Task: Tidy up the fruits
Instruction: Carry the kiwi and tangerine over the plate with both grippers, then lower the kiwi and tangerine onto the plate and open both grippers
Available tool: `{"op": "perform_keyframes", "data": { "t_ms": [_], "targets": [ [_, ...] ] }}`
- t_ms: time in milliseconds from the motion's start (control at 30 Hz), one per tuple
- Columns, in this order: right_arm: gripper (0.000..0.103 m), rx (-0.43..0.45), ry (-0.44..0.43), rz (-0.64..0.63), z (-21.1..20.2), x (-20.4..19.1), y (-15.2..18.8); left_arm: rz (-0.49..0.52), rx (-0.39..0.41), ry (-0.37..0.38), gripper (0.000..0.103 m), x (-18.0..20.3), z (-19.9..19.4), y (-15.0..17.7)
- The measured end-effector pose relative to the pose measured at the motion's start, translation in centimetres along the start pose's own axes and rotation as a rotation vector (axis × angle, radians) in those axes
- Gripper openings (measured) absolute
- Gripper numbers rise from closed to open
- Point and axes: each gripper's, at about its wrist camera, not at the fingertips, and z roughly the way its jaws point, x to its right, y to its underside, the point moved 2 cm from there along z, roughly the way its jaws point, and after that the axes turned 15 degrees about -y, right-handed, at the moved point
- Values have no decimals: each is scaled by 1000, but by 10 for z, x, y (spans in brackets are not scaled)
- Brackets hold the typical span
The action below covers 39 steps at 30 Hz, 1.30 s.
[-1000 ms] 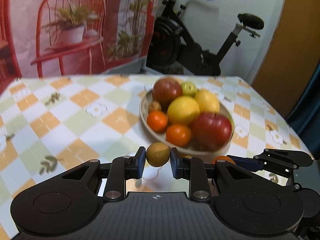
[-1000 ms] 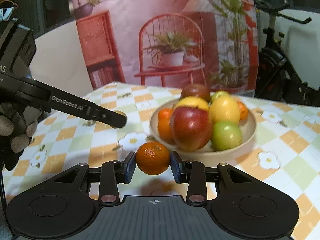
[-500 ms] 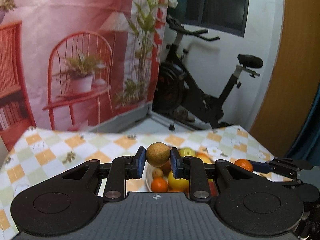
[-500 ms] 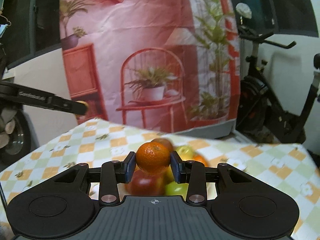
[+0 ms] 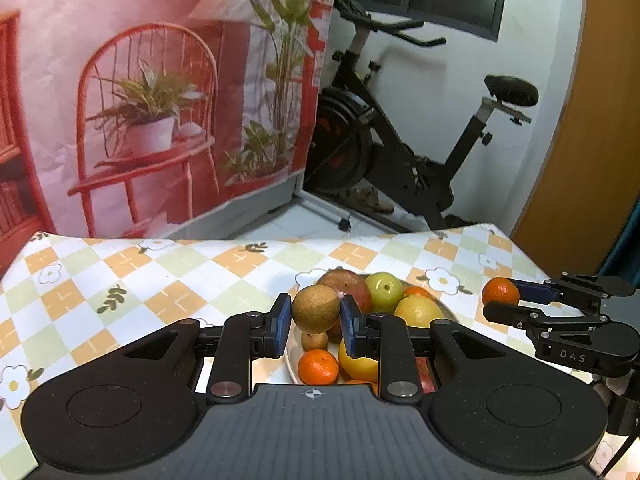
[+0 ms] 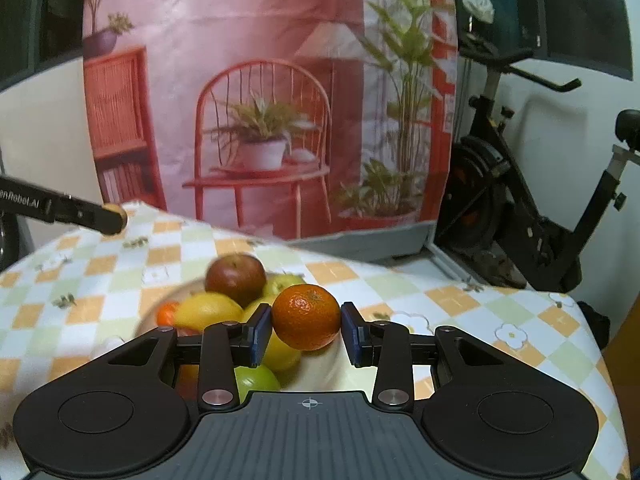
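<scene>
- The left hand-held gripper [image 5: 315, 322] is clamped on a small brown round fruit [image 5: 315, 309], held in the air above the near side of the bowl [image 5: 291, 350].
- The right hand-held gripper [image 6: 306, 330] is closed around a mandarin [image 6: 306, 317], also raised over the bowl, which stands on the checked tabletop [image 5: 168, 280].
- Risk: both fruits are round and pinched only at their sides, so a tilt or jolt could roll either one out.
- Risk: the bowl is already heaped; a fruit let go from up here would likely bounce off the pile onto the tabletop or dislodge another.
- Risk: the two grippers are near each other above one bowl and could collide.
- Count in view: two held fruits, one bowl.
- In the bowl I can make out one reddish apple [image 5: 347, 285], one green apple [image 5: 384, 292], two yellow fruits, at least two small oranges and one small brown fruit; others may be hidden.
</scene>
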Motion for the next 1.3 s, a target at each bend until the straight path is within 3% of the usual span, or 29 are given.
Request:
{"op": "perform_keyframes", "data": {
  "t_ms": [633,1300],
  "targets": [
    [35,-150,-54,-70,49,15,24,-34,-140,32,28,6,70,10],
    [48,-134,-39,-42,45,20,28,-68,-166,40,31,11,86,6]
  ]
}}
